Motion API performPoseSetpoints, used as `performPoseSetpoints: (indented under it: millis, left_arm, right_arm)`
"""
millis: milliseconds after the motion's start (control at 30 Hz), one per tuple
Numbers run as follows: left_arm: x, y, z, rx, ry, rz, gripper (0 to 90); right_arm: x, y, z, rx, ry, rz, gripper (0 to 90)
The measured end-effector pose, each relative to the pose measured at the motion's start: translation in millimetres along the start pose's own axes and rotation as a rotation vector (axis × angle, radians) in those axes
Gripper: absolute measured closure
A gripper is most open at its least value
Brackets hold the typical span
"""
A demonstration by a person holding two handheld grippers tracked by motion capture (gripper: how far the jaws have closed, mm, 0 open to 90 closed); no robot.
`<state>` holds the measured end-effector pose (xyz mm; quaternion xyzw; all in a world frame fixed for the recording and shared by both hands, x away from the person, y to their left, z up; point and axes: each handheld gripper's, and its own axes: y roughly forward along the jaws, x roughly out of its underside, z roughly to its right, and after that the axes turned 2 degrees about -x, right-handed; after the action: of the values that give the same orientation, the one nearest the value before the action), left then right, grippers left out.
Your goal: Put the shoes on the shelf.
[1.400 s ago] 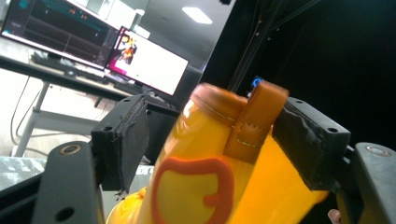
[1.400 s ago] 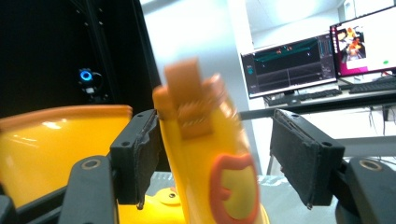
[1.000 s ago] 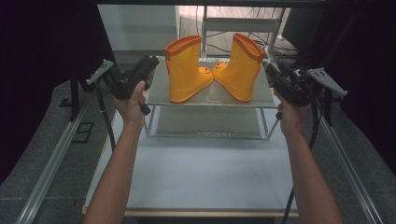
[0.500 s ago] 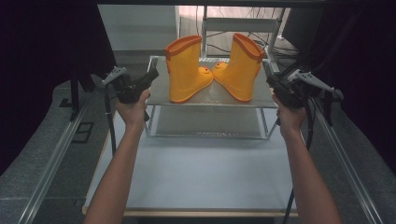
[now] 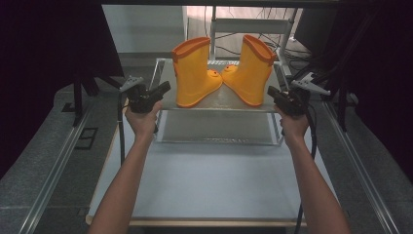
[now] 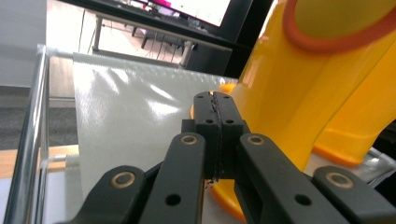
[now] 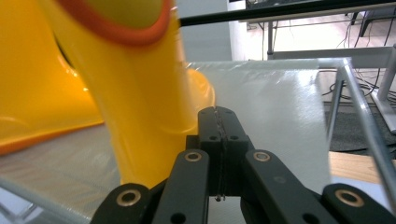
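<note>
Two yellow rubber boots with orange rims stand toe to toe on a raised shelf (image 5: 219, 100). The left boot (image 5: 193, 73) and the right boot (image 5: 253, 70) are both upright. My left gripper (image 5: 165, 88) is held at the shelf's left edge, shut and empty, its tips just short of the left boot's heel (image 6: 280, 116). My right gripper (image 5: 271, 92) is at the shelf's right edge, shut and empty, close to the right boot's heel (image 7: 140, 116).
The shelf has a metal frame (image 5: 277, 126) and stands at the far end of a white table (image 5: 209, 180). Metal rails (image 5: 53, 165) run along both sides. Desks and cables (image 5: 272, 22) lie behind the shelf.
Both grippers have moved inward toward the boots over the last second. They have also turned to point along the shelf at the boots' heels.
</note>
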<state>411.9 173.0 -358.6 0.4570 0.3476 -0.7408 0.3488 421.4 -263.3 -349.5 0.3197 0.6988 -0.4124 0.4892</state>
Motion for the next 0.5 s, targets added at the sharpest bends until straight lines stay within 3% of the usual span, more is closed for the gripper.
performPoseSetpoints:
  millis: [167, 333, 500]
  left_arm:
    - [7.1, 4.5, 0.3, -0.015, 0.019, -0.033, 90.0]
    - [12.9, 9.8, 5.7, -0.004, 0.034, -0.063, 90.0]
    - [14.0, 10.8, 8.5, -0.011, 0.029, -0.061, 90.0]
  right_arm:
    - [3.6, 3.6, -6.3, -0.002, -0.011, -0.014, 89.9]
    - [4.1, 3.5, -7.5, 0.006, -0.015, -0.027, 89.9]
    - [5.9, 3.4, -8.6, 0.008, -0.019, -0.039, 90.0]
